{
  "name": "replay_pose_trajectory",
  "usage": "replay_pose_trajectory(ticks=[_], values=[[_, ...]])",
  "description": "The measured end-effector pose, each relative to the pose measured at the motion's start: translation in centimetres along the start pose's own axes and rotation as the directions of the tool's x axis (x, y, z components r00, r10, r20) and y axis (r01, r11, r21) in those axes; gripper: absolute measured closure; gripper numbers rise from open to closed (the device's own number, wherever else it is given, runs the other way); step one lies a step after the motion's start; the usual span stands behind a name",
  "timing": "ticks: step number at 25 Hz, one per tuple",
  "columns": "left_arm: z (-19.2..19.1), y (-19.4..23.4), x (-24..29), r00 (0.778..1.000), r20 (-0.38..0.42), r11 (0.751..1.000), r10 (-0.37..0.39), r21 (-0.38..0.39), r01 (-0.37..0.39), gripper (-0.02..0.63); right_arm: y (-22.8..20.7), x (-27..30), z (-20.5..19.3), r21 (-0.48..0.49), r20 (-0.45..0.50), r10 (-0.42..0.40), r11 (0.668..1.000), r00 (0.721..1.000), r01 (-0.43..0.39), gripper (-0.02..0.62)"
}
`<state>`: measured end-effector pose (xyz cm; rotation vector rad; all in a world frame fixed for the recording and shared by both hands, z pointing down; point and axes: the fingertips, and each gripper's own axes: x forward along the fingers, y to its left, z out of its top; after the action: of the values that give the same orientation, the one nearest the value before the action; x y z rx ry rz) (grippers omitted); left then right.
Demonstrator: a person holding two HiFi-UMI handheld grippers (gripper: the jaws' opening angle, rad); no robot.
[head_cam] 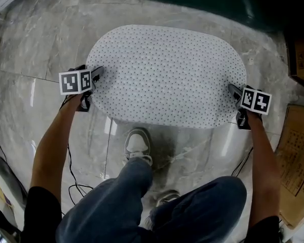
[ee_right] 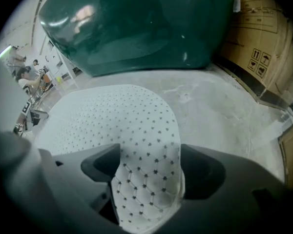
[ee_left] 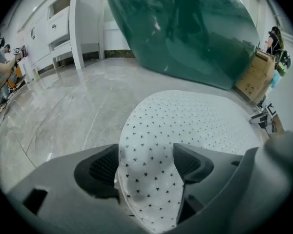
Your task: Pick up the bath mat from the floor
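At bath mat (head_cam: 167,72) ends | left gripper (head_cam: 96,76) jaws grip it | right gripper (head_cam: 235,91) likewise

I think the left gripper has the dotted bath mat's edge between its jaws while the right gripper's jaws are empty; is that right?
Not quite: the right gripper is not empty. The right gripper view shows the other end of the bath mat pinched between its jaws too; the left gripper does have its edge.
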<state>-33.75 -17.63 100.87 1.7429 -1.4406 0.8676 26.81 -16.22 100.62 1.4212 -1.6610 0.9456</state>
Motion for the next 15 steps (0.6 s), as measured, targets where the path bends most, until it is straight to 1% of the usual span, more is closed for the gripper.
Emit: replay_pose_trajectory(ticks=[1,3,7,9,10,11,13,15], values=[[0.0,0.0,-0.1,1.0,0.001,1.0,0.001,-0.001,-0.001,0.256,0.2,-0.1,0.0,0.001,0.002,0.003,1.0,1.0,-0.003,0.219],[0.0,-0.3,-0.1,1.0,0.001,1.0,-0.002,-0.008,0.002,0.271,0.7,-0.3,0.1,-0.002,0.012,0.004,1.0,1.0,-0.004,0.281],[-0.2,-1.0,-0.1,1.0,0.003,0.999,-0.016,-0.031,0.017,0.337,2.3,-0.4,0.1,-0.011,0.021,0.024,1.0,0.999,-0.024,0.405],[-0.3,-1.2,-0.2,0.999,0.01,0.998,-0.03,-0.052,0.031,0.367,3.4,-0.2,0.1,-0.004,0.006,0.062,0.998,0.998,-0.062,0.48],[-0.3,-1.4,-0.2,0.999,0.012,0.997,-0.041,-0.067,0.042,0.382,3.9,-0.2,0.2,-0.001,-0.002,0.075,0.997,0.997,-0.075,0.532],[-0.3,-1.7,-0.2,0.998,0.014,0.995,-0.056,-0.082,0.057,0.4,4.1,-0.1,0.2,0.0,-0.007,0.076,0.997,0.997,-0.076,0.552],[-0.2,-2.4,-0.1,0.996,0.014,0.991,-0.085,-0.106,0.086,0.45,4.2,-0.1,0.1,0.004,-0.01,0.064,0.998,0.998,-0.064,0.554],[-0.1,-3.0,0.0,0.995,0.02,0.988,-0.103,-0.116,0.104,0.493,4.2,-0.2,0.2,0.024,-0.007,0.072,0.997,0.997,-0.072,0.558]])
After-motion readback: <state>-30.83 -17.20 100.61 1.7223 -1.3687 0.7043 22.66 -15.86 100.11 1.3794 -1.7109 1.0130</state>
